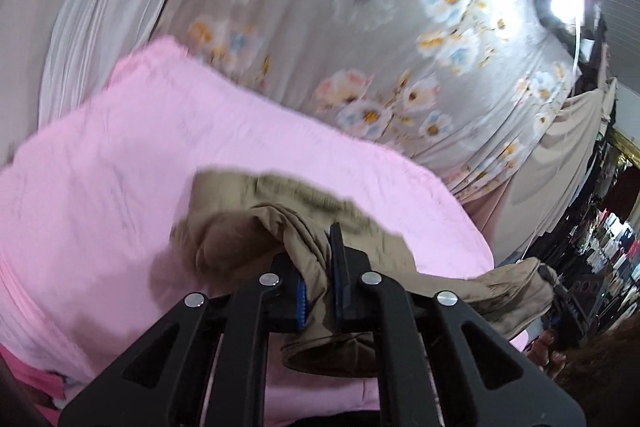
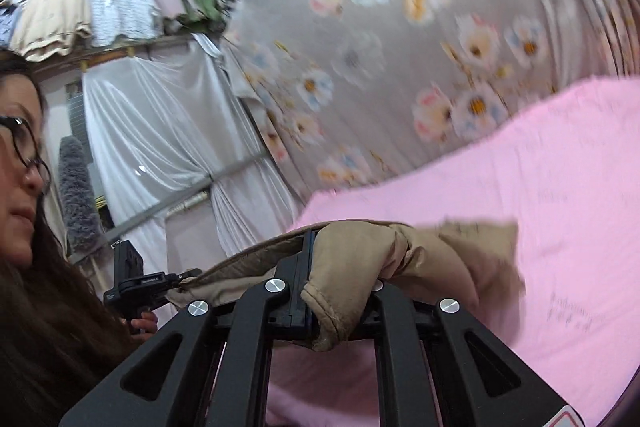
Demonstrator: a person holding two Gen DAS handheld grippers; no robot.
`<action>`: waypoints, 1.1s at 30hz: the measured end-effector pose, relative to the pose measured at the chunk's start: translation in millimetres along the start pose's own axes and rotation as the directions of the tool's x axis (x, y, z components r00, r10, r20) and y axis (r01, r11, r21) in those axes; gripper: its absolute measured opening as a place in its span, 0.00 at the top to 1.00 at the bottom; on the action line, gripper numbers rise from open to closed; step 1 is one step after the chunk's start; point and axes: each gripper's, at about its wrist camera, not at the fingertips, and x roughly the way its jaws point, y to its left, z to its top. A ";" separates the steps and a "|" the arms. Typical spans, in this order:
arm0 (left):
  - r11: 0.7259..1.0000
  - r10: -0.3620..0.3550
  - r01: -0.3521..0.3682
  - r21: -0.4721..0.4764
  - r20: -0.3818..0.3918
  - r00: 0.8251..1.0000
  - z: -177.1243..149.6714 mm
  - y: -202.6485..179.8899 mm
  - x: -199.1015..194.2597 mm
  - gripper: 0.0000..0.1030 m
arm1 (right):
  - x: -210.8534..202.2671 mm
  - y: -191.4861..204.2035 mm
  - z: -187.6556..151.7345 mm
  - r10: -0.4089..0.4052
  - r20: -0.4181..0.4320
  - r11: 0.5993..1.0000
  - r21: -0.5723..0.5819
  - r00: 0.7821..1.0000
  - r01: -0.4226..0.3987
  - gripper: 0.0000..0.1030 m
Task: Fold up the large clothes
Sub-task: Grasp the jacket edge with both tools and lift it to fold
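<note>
A tan garment [image 1: 256, 223] is held up over a pink sheet [image 1: 100, 167] on the work surface. My left gripper [image 1: 318, 267] is shut on a bunched edge of it, the fabric pinched between the blue pads. The garment stretches right to my right gripper [image 1: 550, 277], seen small at the far right. In the right wrist view my right gripper [image 2: 340, 267] is shut on the tan garment [image 2: 400, 251], which drapes over its right finger and hides it. The left gripper [image 2: 132, 283] shows at the left, holding the garment's other end. The pink sheet [image 2: 520, 207] lies below.
A grey floral curtain [image 1: 380, 27] hangs behind the surface. White drapes [image 2: 160, 131] and hanging clothes [image 2: 80, 15] are at the left. The person's face and long hair [image 2: 24, 227] fill the left edge. Racks of clothes [image 1: 608, 247] stand at the far right.
</note>
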 end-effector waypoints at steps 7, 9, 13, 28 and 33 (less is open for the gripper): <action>0.991 0.116 -0.114 0.073 -0.015 0.993 50.6 1.8 77.7 0.90 | 78.4 -29.8 45.0 -0.055 0.014 0.997 0.051 0.998 0.054 0.93; 0.985 0.167 -0.162 0.060 -0.084 0.982 55.9 21.5 127.3 0.90 | 118.4 -54.9 43.5 -0.111 -0.036 0.988 0.100 0.993 0.114 0.92; 0.964 0.259 -0.265 0.005 -0.231 0.938 39.9 69.7 219.5 0.90 | 180.2 -100.4 23.2 -0.204 -0.144 0.958 0.175 0.968 0.228 0.92; 0.941 0.331 -0.336 0.042 -0.317 0.889 -15.6 101.6 307.5 0.84 | 262.3 -187.3 -65.6 -0.432 -0.421 0.842 0.128 0.798 0.524 0.95; 0.959 0.270 -0.283 -0.003 -0.297 0.916 -4.9 104.2 273.5 0.64 | 253.0 -185.5 -60.5 -0.387 -0.420 0.858 0.162 0.821 0.487 0.88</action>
